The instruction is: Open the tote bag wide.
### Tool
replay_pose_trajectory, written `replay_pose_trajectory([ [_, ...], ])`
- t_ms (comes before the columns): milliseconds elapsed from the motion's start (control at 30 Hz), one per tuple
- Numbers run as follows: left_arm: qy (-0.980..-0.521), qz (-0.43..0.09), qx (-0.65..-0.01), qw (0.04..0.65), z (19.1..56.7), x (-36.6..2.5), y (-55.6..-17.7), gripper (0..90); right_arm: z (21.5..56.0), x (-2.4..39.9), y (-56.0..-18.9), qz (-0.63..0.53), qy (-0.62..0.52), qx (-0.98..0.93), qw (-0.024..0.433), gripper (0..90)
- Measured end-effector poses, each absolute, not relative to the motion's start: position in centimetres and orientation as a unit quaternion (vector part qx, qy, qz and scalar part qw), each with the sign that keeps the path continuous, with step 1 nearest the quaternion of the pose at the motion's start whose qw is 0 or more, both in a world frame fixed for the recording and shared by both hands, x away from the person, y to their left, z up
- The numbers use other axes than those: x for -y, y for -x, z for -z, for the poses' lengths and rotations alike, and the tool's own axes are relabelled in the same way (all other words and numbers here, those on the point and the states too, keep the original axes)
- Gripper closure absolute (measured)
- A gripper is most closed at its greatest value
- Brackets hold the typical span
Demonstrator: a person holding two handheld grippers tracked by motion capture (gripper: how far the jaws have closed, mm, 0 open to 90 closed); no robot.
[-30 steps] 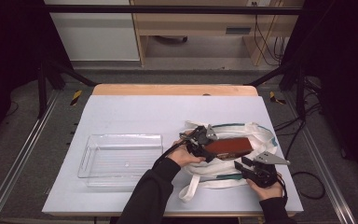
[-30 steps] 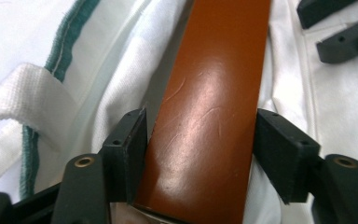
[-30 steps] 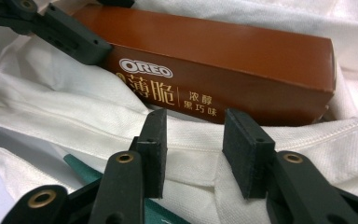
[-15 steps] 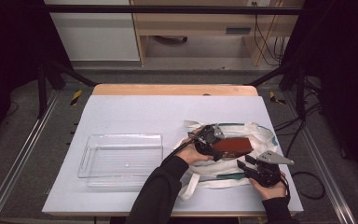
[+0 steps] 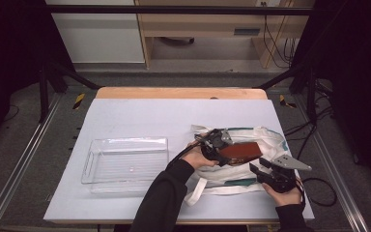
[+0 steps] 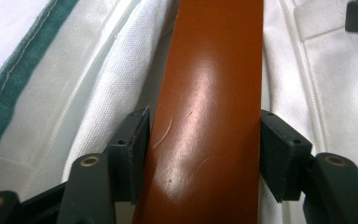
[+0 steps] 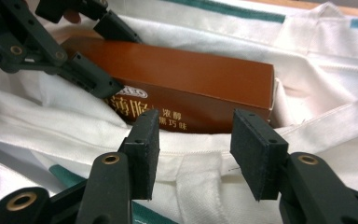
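Observation:
A glossy brown box (image 5: 239,151) with gold lettering lies in the mouth of a white tote bag (image 5: 270,139) with green trim, right of the table's middle. My left gripper (image 5: 217,145) is shut on the box's left end. In the left gripper view both pads press the sides of the box (image 6: 209,116), with the bag's cloth (image 6: 98,93) around it. My right gripper (image 5: 269,174) stands open at the bag's near edge. In the right gripper view its jaws (image 7: 196,149) straddle the bag's hem (image 7: 200,154) without touching it, and the box (image 7: 191,88) lies just beyond.
A clear plastic tray (image 5: 128,140) sits empty on the left half of the white table (image 5: 140,113). The bag's handles (image 5: 198,191) trail toward the front edge. Cables run off the right side of the table.
My left gripper has moved slightly right, carrying the box a little farther into the bag. The right gripper has stayed almost still at the bag's near edge.

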State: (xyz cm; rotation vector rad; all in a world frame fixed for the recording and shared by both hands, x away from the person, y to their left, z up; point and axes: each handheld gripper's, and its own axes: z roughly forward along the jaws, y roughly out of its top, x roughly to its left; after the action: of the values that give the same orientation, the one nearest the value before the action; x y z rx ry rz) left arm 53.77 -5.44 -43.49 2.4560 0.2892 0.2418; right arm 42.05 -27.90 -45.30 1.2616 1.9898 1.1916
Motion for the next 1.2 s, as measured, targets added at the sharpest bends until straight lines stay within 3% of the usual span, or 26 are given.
replay_pose_trajectory([
  [700,-0.895,-0.083,-0.123,0.42,37.5,2.3,-52.1,42.8,42.9,29.2,-41.0,-0.452,-0.465,-0.71,0.275,45.5],
  [1200,-0.9,-0.102,-0.084,0.416,33.7,-0.5,-48.7,43.1,42.6,28.7,-41.0,-0.447,-0.465,-0.71,0.283,37.3],
])
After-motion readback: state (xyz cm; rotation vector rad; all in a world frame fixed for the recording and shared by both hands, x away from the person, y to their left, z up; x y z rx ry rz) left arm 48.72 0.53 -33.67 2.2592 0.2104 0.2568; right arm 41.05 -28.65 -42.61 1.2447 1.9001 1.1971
